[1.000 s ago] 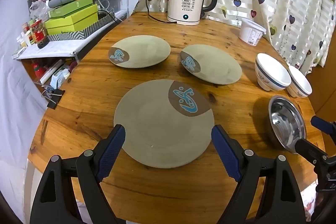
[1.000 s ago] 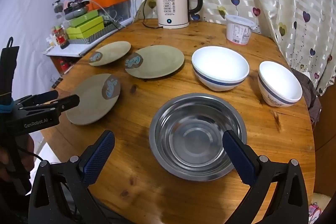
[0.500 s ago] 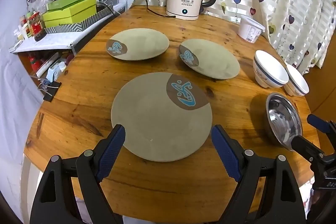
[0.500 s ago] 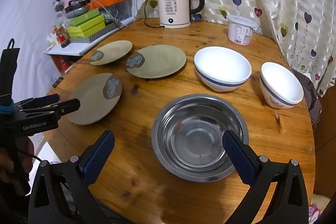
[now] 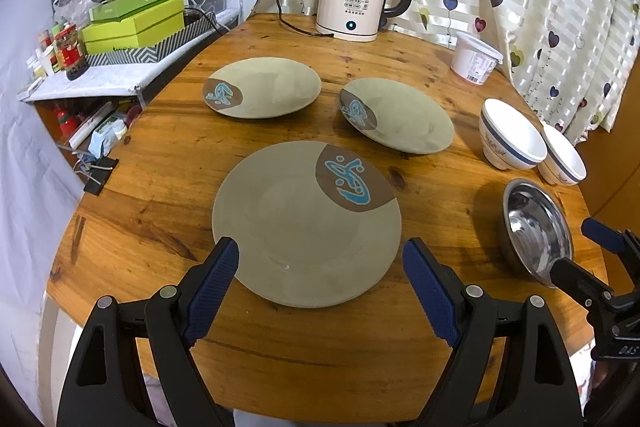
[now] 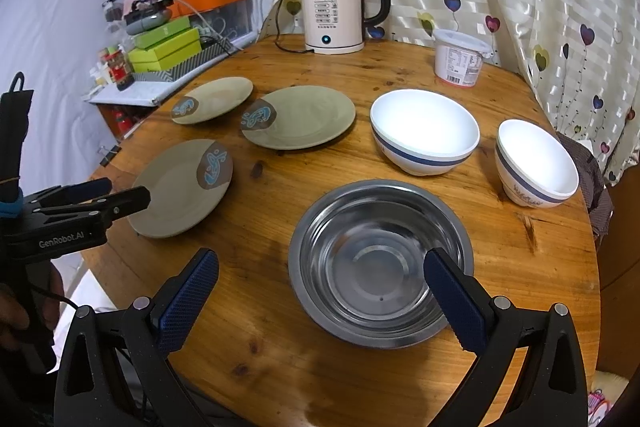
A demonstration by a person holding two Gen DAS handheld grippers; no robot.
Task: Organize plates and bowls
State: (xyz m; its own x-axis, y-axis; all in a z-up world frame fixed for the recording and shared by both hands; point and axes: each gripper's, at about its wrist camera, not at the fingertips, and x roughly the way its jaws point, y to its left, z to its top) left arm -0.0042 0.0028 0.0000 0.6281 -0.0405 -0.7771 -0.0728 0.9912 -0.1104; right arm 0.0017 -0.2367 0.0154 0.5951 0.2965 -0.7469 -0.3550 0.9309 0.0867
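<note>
plates: 3 (image 5: 306, 223) | white bowls: 2 (image 6: 425, 131) | steel bowl: 1 (image 6: 380, 263) | kettle: 1 (image 6: 334, 13) | tub: 1 (image 6: 460, 63)

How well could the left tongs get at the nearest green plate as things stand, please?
Probably well: the left tongs are open, the nearest green plate lies flat right ahead between them, and nothing blocks the way.

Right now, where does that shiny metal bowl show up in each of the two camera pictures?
Left wrist view: the metal bowl sits at the far right edge, below the two white bowls.
Right wrist view: the metal bowl is low in the centre, partly between the open right gripper fingers.
Shared landmark: the white kettle reading 55 stands at the table's far edge in both.
</note>
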